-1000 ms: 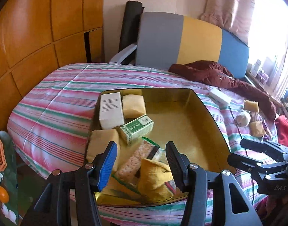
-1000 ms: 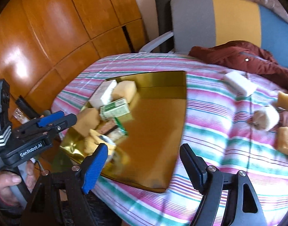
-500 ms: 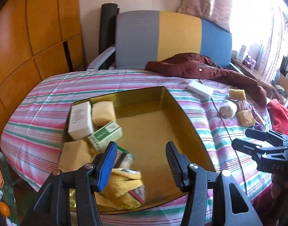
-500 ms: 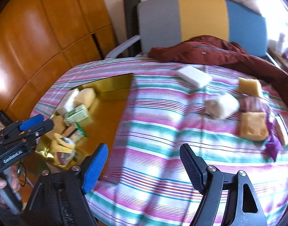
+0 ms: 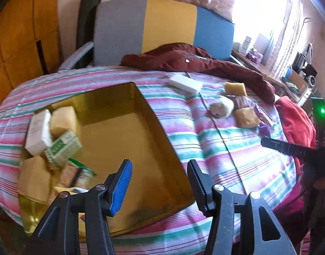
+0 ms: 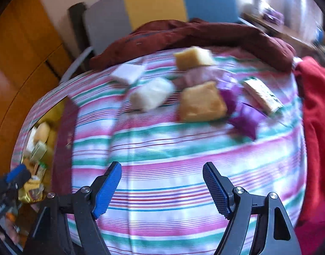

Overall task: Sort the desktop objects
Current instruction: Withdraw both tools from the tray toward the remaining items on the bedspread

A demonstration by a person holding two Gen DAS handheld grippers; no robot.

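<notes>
A gold tray (image 5: 124,136) lies on the striped cloth (image 5: 215,148). At its left end sit a white box (image 5: 38,131), a green box (image 5: 63,147), yellow sponges (image 5: 63,120) and a cracker pack (image 5: 74,173). My left gripper (image 5: 159,165) hangs open over the tray's bare near right corner, nothing between its fingers. My right gripper (image 6: 162,165) is open over bare cloth. Beyond it lie a yellow sponge (image 6: 201,104), a second sponge (image 6: 192,56), a white roll (image 6: 150,96), a white block (image 6: 128,73), a purple wrapper (image 6: 245,119) and a biscuit pack (image 6: 262,96).
A maroon jacket (image 5: 194,61) lies across the far side of the cloth, in front of a grey, yellow and blue chair back (image 5: 166,25). Red fabric (image 6: 317,110) is bunched at the right edge. Wooden panelling (image 5: 20,38) stands at the left.
Both grippers swung to the right. The left one left the pile in the tray for the tray's bare end. The right one went from above the tray to the cloth near the loose items.
</notes>
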